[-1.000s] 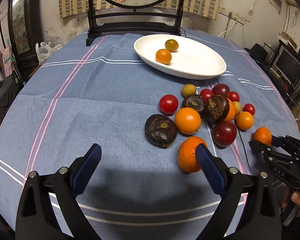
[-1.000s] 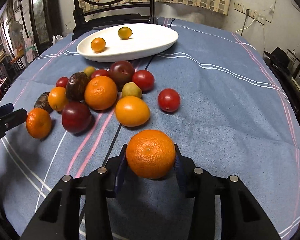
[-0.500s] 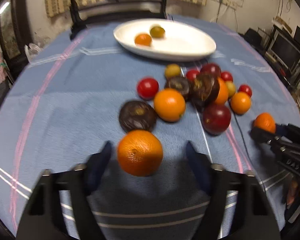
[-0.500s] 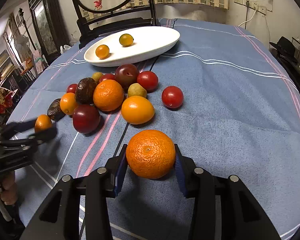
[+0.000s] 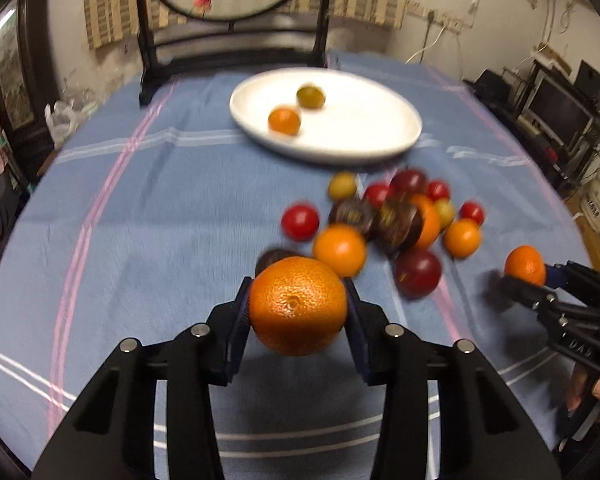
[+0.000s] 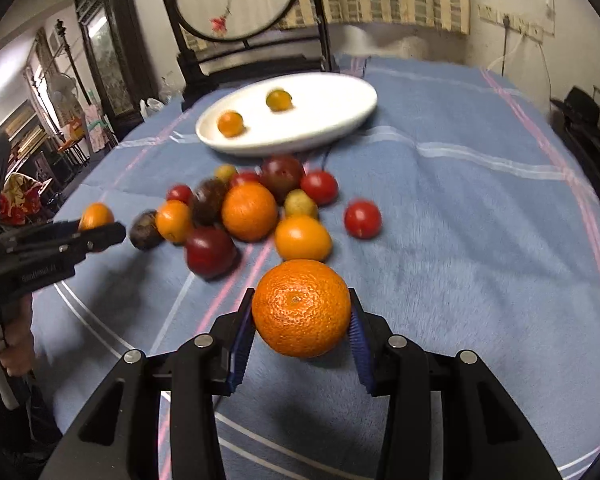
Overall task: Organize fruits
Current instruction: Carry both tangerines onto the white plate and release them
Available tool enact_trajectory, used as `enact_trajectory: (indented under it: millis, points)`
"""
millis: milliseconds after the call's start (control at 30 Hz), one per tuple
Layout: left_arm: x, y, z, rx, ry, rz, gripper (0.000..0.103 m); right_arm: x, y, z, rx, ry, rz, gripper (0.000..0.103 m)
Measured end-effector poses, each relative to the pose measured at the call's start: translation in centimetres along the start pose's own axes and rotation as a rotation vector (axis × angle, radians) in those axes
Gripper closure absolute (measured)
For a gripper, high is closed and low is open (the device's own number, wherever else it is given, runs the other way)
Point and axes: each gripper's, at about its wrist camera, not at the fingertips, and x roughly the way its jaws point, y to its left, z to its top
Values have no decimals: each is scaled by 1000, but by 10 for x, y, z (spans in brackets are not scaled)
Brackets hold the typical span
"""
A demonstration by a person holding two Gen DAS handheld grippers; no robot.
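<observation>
Gripping an orange (image 5: 298, 306) between its blue pads (image 5: 241, 312), the left gripper (image 5: 296, 310) holds it above the blue cloth (image 5: 140, 240), just in front of the fruit pile (image 5: 384, 220). The right gripper (image 6: 302, 312) is clamped on a second orange (image 6: 302, 308) in the same way, also off the cloth and near the pile. The pile mixes oranges, red tomatoes, dark plums and brown fruit, bunched together between the grippers and the plate (image 5: 380, 128). That white oval plate lies beyond the pile and carries 2 small fruits, 1 orange (image 5: 285, 121) and 1 greenish-yellow (image 5: 311, 97), set apart from each other. Behind the plate stands a dark wooden frame (image 6: 244, 0) with a round painted panel. Both views are blurred.
</observation>
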Motion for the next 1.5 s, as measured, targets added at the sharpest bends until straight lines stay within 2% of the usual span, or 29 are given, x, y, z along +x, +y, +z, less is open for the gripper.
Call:
enact_trajectory:
  millis: [200,367,533,667,900,1067,1100,1167,1200,1267,1400,1500]
  points:
    - [-11,-5,43,20,-63,-20,61,-25,20,37,-83,-88,21,59]
    - [-9,-9,73,30,-106,-26,61,-22,34,77,-142,-138,17,59]
    - [27,-2,109,-2,-77,-3,61,11,35,115,-157,-131,19,59]
    - [66,0,129,-42,-9,-57,61,58,25,139,-130,-75,-2,59]
    - [127,-7,143,-62,100,-77,61,108,10,157,-136,-15,-37,59]
    - [139,-14,151,-41,88,-72,60,121,0,160,-132,-2,-44,58]
    - [140,-15,152,-46,95,-81,58,123,-3,161,-124,7,-37,58]
    - [139,-13,153,-72,100,-127,29,124,-6,160,-114,18,-9,57]
    - [134,-14,153,-85,78,-114,25,122,-6,159,-113,12,-8,57]
    - [122,-16,153,-76,29,-107,25,118,-5,158,-114,-3,-9,52]
    - [106,-15,151,-67,16,-110,25,101,-2,152,-118,-27,-8,49]
    - [91,-12,142,-59,4,-103,20,86,0,142,-126,-38,-12,47]
